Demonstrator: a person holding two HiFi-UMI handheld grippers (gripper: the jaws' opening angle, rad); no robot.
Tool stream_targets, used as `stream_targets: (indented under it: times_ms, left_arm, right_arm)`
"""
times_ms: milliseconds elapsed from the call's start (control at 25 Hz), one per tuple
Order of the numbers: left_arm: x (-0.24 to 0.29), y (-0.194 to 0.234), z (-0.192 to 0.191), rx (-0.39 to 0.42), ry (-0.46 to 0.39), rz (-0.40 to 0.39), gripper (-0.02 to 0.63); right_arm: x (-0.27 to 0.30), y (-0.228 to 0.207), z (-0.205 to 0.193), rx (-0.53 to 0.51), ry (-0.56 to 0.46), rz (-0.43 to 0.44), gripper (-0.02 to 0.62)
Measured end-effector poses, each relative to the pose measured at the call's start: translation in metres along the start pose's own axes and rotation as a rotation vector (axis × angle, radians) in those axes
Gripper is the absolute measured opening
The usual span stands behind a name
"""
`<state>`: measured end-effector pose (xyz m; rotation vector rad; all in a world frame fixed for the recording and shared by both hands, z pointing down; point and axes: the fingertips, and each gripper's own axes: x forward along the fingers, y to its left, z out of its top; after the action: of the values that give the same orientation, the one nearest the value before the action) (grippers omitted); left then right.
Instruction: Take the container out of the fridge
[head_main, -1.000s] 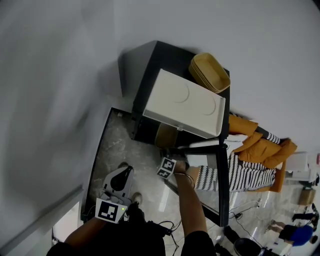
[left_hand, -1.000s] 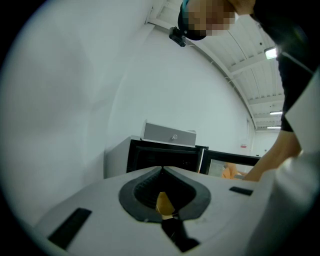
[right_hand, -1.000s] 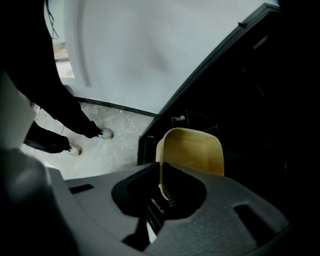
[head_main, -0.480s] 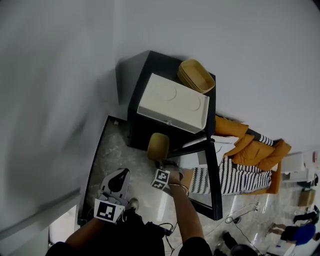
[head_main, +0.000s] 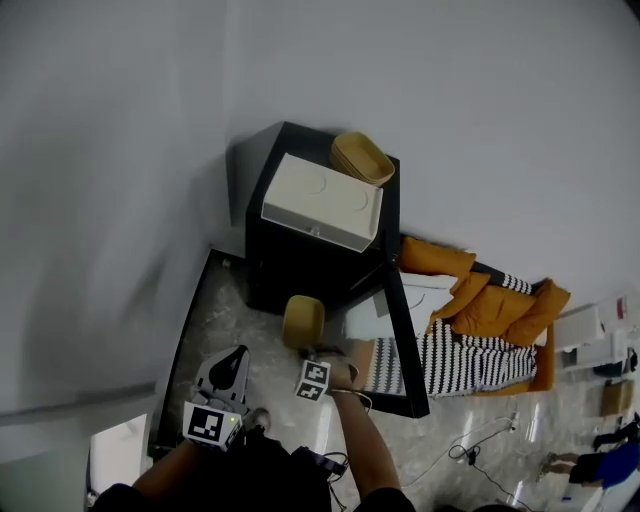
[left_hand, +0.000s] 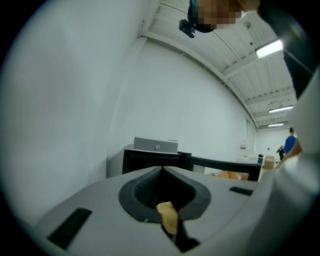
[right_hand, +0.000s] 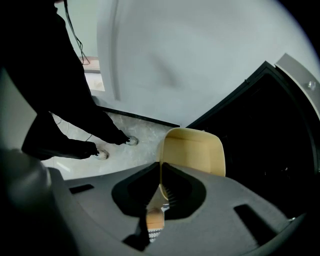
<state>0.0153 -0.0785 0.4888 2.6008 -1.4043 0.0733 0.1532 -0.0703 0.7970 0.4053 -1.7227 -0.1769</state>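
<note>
Jaws of the right gripper (right_hand: 161, 182) were shut tight on the thin edge of the tan container (right_hand: 192, 150). The container was empty as far as I could see, and it was tipped up on its side in the grip. From the head view, the right gripper (head_main: 309, 352) held the container (head_main: 302, 321) in the air over the floor (head_main: 215, 310). It hung just on the near side of the black fridge (head_main: 300, 265).

The fridge door (head_main: 405, 350) stood wide open, swung out to the right. From the right gripper view, the dark inside of the fridge (right_hand: 270, 140) was to the right of the container, and the container was not inside it.

The left gripper (head_main: 236, 356) was low on the left, well apart from the fridge. Its jaws were pressed together and had nothing between them (left_hand: 161, 170).

On top of the fridge sat a white box (head_main: 320, 203). More tan containers (head_main: 362, 158) were stacked behind it, on the far side.

I think the main job was as good as done, because the container looked clear of the fridge. What may be left is to put the container down somewhere and push the door shut. No desk for it showed in these views.
</note>
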Motion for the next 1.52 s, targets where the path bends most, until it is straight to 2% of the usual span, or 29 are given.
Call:
stream_targets:
  times_ms: [320,560,840,1240,1520]
  left_arm:
    - [-0.053,-0.037,0.004,0.006,-0.023,0.045,0.005]
    - [-0.071,-0.043,0.009,0.03,-0.025,0.06,0.005]
    - [-0.073,-0.034,0.028,0.044,-0.084,0.065,0.005]
    - [-0.087,-0.012,0.033,0.051,-0.07,0.019,0.005]
    - [-0.105,0.005,0.023,0.038,-0.049,0.008,0.005]
  right_arm:
    - [-0.052,0.055,0.004,0.006,-0.038,0.064,0.012]
    - [-0.083,0.077,0.008,0.049,-0.057,0.078,0.012]
    - [-0.114,0.08,0.019,0.071,-0.062,0.068,0.012]
    - [-0.152,0.096,0.055,0.088,-0.047,0.074,0.012]
    - [-0.184,0.113,0.088,0.088,-0.065,0.09,0.012]
